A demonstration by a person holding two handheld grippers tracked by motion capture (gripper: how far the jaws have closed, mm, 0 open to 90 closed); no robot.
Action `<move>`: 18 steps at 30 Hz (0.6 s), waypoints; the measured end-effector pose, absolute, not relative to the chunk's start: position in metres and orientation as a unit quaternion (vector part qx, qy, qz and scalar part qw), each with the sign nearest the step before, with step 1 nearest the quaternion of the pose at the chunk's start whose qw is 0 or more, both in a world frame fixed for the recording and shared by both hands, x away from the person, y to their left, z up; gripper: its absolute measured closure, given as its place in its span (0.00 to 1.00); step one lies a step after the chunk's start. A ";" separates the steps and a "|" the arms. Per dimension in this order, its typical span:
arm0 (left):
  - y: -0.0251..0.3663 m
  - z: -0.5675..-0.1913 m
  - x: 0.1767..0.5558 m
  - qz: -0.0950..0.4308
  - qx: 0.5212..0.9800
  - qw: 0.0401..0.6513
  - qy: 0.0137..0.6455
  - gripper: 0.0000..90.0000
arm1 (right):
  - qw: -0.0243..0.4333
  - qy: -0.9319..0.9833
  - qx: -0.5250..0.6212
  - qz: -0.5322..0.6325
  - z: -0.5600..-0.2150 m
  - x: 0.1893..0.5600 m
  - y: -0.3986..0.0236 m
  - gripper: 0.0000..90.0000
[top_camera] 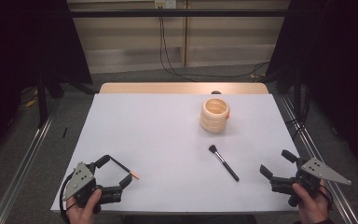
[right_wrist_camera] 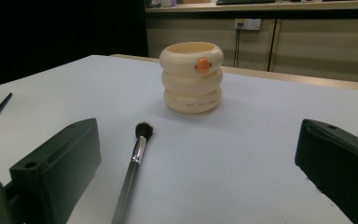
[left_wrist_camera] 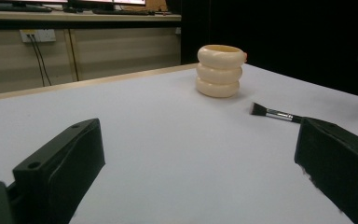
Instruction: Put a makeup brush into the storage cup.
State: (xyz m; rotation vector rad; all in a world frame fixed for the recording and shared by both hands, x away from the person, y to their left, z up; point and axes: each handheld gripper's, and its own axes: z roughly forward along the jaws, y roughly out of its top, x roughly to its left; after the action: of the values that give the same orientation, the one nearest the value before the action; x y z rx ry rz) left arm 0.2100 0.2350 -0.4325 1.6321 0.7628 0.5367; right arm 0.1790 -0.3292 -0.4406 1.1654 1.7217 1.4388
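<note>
While both hands are resting at the near edge, the bench [top_camera: 168, 140] is carrying a white sheet that is covering most of its top, with a strip of wood showing along the far side. It is serving as a plain, even ground against which the small items are standing out clearly.

Next in size, the cream holder [top_camera: 215, 115], shaped like three stacked rings with an orange button on its upper ring, is standing upright toward the far right of the sheet, its mouth facing up. Judging from that open mouth, it is waiting to receive the loose items.

The left gripper [top_camera: 114, 175] is lying low at the near left corner, jaws standing wide apart with nothing between them. The right gripper [top_camera: 276, 169] is sitting at the near right corner, jaws likewise spread and holding nothing. Both appear to be parked clear of the work, ready for a reach.

The makeup brush [top_camera: 223, 162] is lying flat between the holder and the right gripper, bristles pointing toward the holder, handle angling toward the near edge. In the right gripper view it is lying just ahead of that gripper's left jaw, so it looks the likelier first pick.

The pencil [top_camera: 126, 169], dark with an orange tip, is lying just beside the left gripper's jaws, not touching them as far as can be judged.
</note>
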 end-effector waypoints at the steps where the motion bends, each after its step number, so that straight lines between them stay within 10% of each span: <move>1: 0.235 -0.433 0.210 0.231 0.701 0.590 0.328 0.02 | 0.301 0.649 0.439 0.543 -0.441 0.179 -0.329 0.00; 18: 0.235 -0.416 0.211 0.213 0.717 0.594 0.297 0.01 | 0.306 0.648 0.438 0.543 -0.438 0.173 -0.326 0.00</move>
State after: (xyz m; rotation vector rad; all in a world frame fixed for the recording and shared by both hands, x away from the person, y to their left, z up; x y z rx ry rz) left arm 0.2112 0.2350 -0.4156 1.6659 0.6909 0.4948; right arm 0.1733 -0.3262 -0.4377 1.1594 1.7154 1.4363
